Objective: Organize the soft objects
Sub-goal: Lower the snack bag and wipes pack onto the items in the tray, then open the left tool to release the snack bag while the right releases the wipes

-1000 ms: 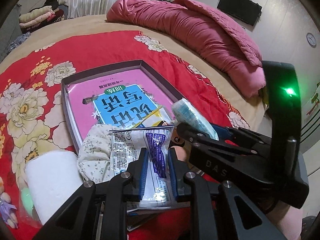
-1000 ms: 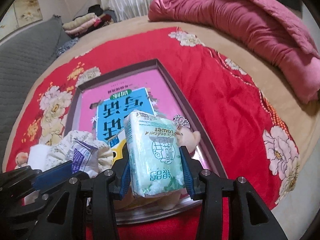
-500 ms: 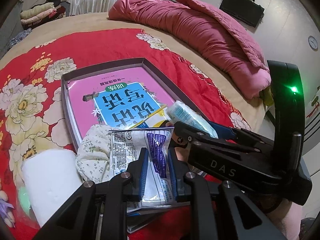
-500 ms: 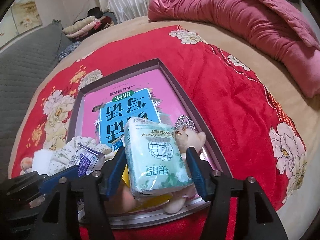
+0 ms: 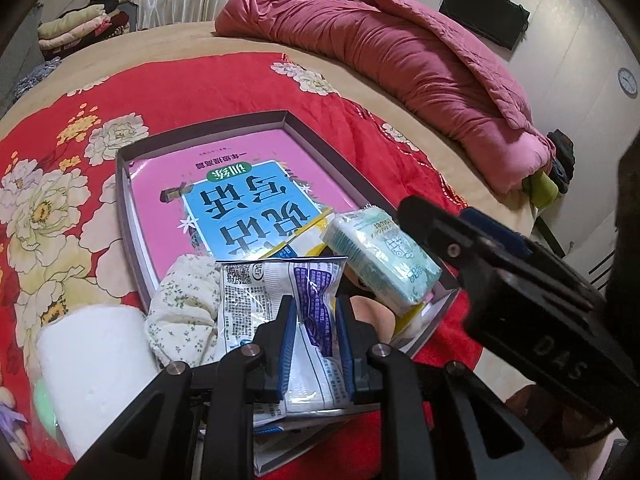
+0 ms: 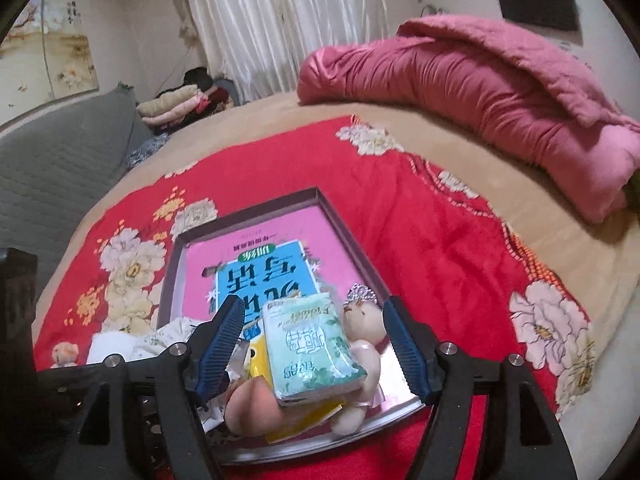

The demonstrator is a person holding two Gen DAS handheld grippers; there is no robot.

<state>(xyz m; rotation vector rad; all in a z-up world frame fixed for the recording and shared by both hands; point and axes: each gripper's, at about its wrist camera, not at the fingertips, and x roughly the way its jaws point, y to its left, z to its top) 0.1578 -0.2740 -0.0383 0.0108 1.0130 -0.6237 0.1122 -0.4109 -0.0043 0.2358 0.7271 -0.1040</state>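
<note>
Broadly, the bed (image 6: pixel 248 128) with its red floral cover (image 6: pixel 420 232) fills both views, and a rolled pink quilt (image 6: pixel 500 92) lies well beyond the fingers of both tools. Ahead of them sits a shallow grey tray (image 5: pixel 124 216) lined with a pink and blue book (image 5: pixel 240 196); its near end is crowded with soft things. To the left of the left gripper (image 5: pixel 316 340) stands a white paper roll (image 5: pixel 96 364), with a floral cloth bundle (image 5: pixel 184 312) between that roll and the fingers. The left gripper is pinching a white and purple wipes packet (image 5: pixel 292 292) upright between its 2 blue pads, held just above the tray's near edge. The right gripper (image 6: pixel 320 350) has its fingers spread wide, touching nothing; the green tissue pack (image 6: pixel 308 344) lies between them, resting tilted on a small teddy bear (image 6: pixel 362 332) and a peach-coloured soft toy (image 6: pixel 252 404) inside the tray. So the tissue pack looks delivered, and the step in hand seems to be placing the wipes packet. Next, I judge, the left gripper should carry its packet forward over a bare stretch of book, lower it flat and let go, while the right backs away clear of the tilted pack, which could slide off the bear
</note>
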